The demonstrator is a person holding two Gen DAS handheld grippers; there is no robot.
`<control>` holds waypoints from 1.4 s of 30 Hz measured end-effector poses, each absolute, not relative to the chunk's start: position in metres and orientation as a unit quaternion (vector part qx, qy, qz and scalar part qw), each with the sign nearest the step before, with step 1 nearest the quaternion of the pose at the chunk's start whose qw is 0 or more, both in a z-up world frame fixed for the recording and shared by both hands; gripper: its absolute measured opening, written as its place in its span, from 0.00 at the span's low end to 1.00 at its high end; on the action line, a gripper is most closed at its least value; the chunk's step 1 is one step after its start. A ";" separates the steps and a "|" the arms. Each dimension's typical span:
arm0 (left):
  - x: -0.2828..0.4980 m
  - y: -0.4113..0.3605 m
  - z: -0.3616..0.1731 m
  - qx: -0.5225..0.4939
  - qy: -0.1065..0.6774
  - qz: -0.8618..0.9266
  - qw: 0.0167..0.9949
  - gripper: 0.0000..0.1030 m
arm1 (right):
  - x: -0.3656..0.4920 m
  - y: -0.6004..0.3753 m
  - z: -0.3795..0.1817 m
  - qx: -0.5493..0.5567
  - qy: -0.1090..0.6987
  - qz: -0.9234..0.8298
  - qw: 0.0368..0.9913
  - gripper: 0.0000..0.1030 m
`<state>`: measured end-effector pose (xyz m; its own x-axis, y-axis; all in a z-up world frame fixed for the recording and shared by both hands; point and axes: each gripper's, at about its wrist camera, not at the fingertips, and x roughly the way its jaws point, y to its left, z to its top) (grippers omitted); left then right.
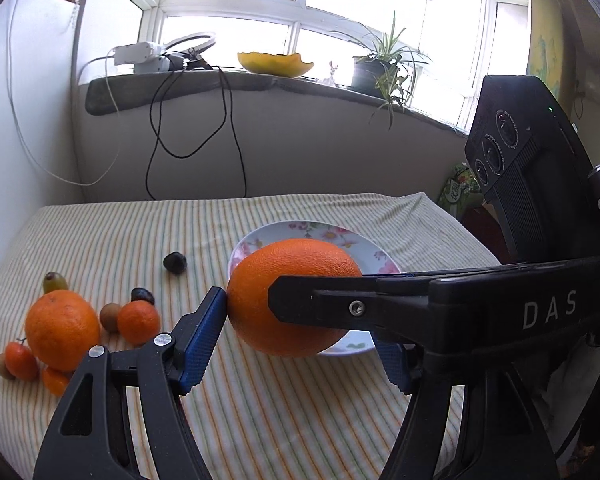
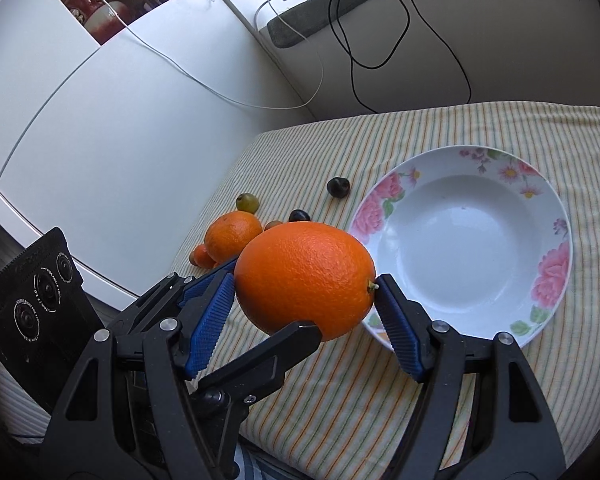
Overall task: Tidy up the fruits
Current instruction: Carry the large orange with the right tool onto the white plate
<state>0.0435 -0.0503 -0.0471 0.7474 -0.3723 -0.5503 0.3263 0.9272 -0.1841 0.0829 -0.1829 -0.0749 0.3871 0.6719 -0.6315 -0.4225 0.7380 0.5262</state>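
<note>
Together, left gripper (image 1: 300, 312) and right gripper (image 2: 306, 304) clamp one orange (image 2: 305, 280), flowered plate (image 2: 556, 216) just beyond, loose fruit (image 1: 62, 330) left.

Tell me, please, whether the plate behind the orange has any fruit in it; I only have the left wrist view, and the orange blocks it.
Observer: No. In the right wrist view the floral plate holds nothing.
Operator: Thank you. Is the right gripper actually clamped on the orange? Here I only see one of its black fingers across the front.
Observer: Yes. The right gripper has a blue pad pressed on each side of the orange, and the pad nearer the plate sits right at the stem end.
</note>
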 end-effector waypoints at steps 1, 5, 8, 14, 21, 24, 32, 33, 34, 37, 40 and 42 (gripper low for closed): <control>0.047 -0.053 -0.047 -0.037 0.301 -0.190 0.934 0.68 | 0.087 -0.187 -0.074 0.142 0.441 0.331 0.822 0.73; 0.068 -0.065 -0.048 -0.034 0.303 -0.199 0.931 0.68 | 0.104 -0.200 -0.073 0.145 0.439 0.321 0.826 0.73; 0.080 -0.073 -0.050 -0.034 0.306 -0.205 0.929 0.68 | 0.121 -0.204 -0.078 0.146 0.438 0.313 0.830 0.73; 0.102 -0.084 -0.059 -0.038 0.320 -0.214 0.922 0.68 | 0.143 -0.218 -0.089 0.152 0.444 0.302 0.830 0.73; 0.123 -0.092 -0.067 -0.041 0.334 -0.220 0.916 0.68 | 0.165 -0.227 -0.099 0.152 0.451 0.293 0.830 0.73; 0.128 -0.094 -0.070 -0.041 0.338 -0.220 0.914 0.68 | 0.172 -0.227 -0.101 0.151 0.451 0.291 0.830 0.73; 0.137 -0.093 -0.076 -0.046 0.352 -0.224 0.908 0.68 | 0.180 -0.226 -0.105 0.145 0.456 0.284 0.831 0.73; 0.139 -0.093 -0.076 -0.047 0.353 -0.225 0.907 0.68 | 0.180 -0.226 -0.105 0.143 0.456 0.283 0.832 0.73; 0.139 -0.092 -0.076 -0.048 0.353 -0.225 0.907 0.68 | 0.180 -0.225 -0.104 0.141 0.455 0.282 0.833 0.73; 0.141 -0.091 -0.076 -0.047 0.353 -0.225 0.907 0.68 | 0.183 -0.225 -0.104 0.141 0.454 0.281 0.834 0.73; 0.142 -0.090 -0.077 -0.048 0.354 -0.225 0.907 0.68 | 0.185 -0.223 -0.103 0.138 0.453 0.280 0.835 0.73; 0.141 -0.093 -0.075 -0.033 0.347 -0.218 0.912 0.67 | 0.185 -0.221 -0.103 0.130 0.452 0.276 0.838 0.73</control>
